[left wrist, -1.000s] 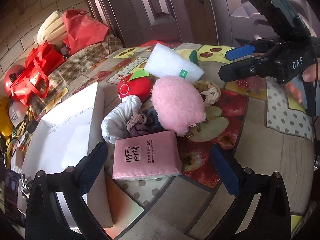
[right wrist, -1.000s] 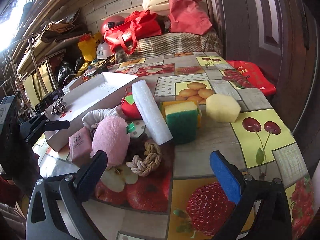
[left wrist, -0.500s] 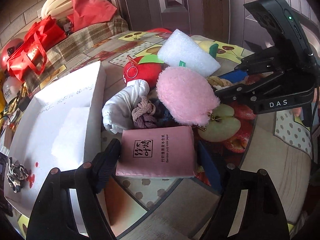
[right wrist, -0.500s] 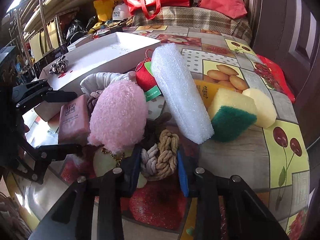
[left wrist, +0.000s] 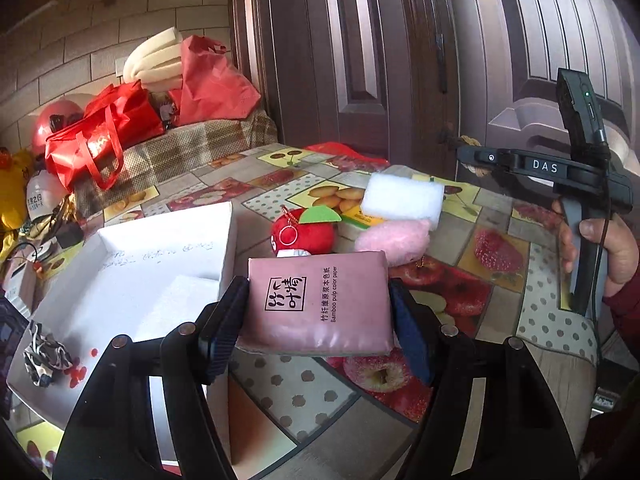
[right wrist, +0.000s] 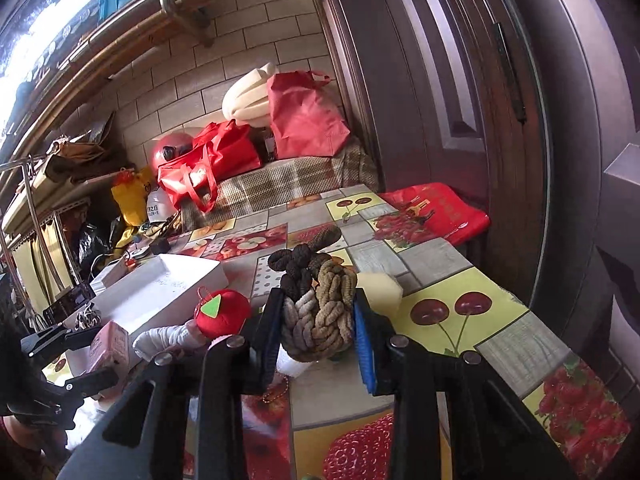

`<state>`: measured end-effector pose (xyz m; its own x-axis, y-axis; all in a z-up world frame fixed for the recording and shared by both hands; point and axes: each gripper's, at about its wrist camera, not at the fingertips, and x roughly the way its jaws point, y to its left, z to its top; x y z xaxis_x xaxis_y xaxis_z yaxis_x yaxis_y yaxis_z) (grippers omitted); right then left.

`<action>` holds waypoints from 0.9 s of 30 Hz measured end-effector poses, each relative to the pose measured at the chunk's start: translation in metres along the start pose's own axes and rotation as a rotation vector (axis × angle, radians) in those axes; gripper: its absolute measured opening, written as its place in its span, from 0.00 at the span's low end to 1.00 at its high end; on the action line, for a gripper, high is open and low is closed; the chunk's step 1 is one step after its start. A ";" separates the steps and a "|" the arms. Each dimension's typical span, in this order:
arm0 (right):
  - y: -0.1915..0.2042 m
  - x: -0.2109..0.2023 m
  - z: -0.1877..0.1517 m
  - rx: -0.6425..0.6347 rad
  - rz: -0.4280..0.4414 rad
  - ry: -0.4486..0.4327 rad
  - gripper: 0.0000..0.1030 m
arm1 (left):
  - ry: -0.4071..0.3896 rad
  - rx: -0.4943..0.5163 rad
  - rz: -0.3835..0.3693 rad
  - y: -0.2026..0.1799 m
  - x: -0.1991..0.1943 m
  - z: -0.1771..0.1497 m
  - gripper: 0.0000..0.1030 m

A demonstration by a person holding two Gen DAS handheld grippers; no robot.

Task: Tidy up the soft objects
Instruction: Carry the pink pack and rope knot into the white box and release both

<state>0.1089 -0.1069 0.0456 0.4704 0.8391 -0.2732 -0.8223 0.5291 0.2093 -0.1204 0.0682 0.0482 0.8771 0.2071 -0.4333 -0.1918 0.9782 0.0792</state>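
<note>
My left gripper [left wrist: 316, 322] has a pink tissue pack [left wrist: 320, 300] between its jaws, which are still closing; both pads press its sides and the pack hangs above the table. My right gripper [right wrist: 318, 332] is shut on a braided rope knot [right wrist: 320, 304] and holds it clear of the tablecloth. On the table lie a red apple plush [left wrist: 304, 236], a pink fluffy pouch [left wrist: 394, 240], a white foam block [left wrist: 402, 196], a rolled white cloth [right wrist: 168, 338] and a yellow sponge [right wrist: 380, 288]. An open white box [left wrist: 160, 264] sits to the left.
A black-and-white scrunchie [left wrist: 44, 356] lies in the box's near corner. Red bags [left wrist: 104, 136] and a cream cushion rest on a plaid bench beyond the table. A dark wooden door [right wrist: 500, 120] stands close on the right. A hand [left wrist: 612, 252] holds the right tool.
Both grippers went from wide open to closed: the left on the pink tissue pack, the right on the rope knot. Both objects have since been lifted off the table.
</note>
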 end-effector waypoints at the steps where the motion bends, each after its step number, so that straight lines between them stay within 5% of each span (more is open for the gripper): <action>1: 0.004 0.000 0.000 -0.016 0.008 -0.003 0.32 | -0.020 -0.005 0.004 0.001 -0.004 0.000 0.68; 14: 0.059 -0.013 -0.011 -0.123 0.056 -0.114 0.32 | -0.114 -0.115 0.072 0.024 -0.020 0.000 0.68; 27: 0.094 0.006 -0.013 -0.196 0.112 -0.076 0.32 | -0.138 -0.119 0.105 0.035 -0.023 -0.002 0.68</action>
<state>0.0300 -0.0535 0.0512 0.3895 0.9021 -0.1858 -0.9136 0.4040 0.0462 -0.1480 0.0975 0.0586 0.9000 0.3157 -0.3007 -0.3288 0.9444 0.0072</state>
